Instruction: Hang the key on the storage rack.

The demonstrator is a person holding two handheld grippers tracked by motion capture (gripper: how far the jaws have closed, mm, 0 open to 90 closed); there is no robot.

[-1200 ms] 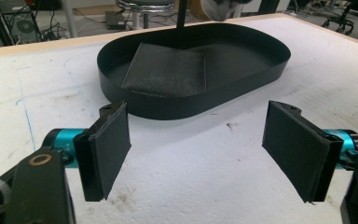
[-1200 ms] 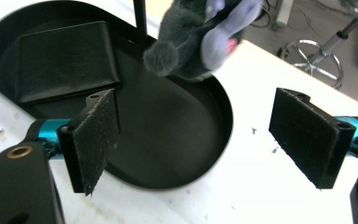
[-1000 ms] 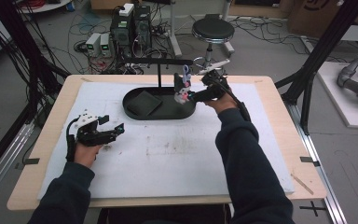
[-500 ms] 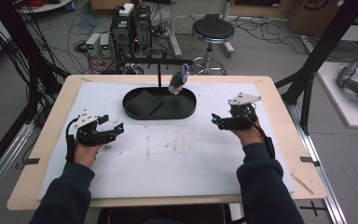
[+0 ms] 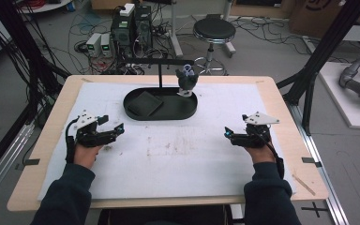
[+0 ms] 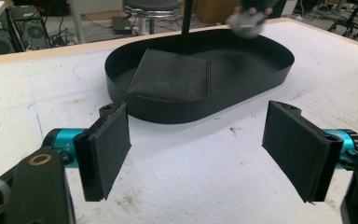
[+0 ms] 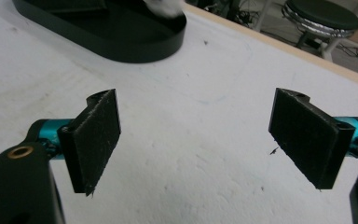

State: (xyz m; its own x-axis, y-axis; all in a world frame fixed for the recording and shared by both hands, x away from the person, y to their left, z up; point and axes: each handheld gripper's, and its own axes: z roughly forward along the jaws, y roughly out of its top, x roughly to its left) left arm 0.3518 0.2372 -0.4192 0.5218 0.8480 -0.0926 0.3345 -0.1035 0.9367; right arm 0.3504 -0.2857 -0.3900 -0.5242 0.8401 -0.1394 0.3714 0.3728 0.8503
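— Left gripper?
— Resting near the left edge of the table, on the white sheet. Jaws spread wide, gripping nothing, aimed at the black tray near the far edge.
— Right gripper?
— Near the right edge, well apart from the tray. Jaws equally wide, bare sheet between them.
— And the small dark thing?
— Hanging from the crossbar of the stand, over the right end of the tray. Possibly a little figure or keyring; too blurred to tell. Pale at the bottom, seen from the left gripper view as a blurred blob above the tray wall.
— Inside the tray?
— A dark square pad lying flat in the left half, just beside the upright post.
— Behind the table?
— A round stool, boxes with cables on the floor.
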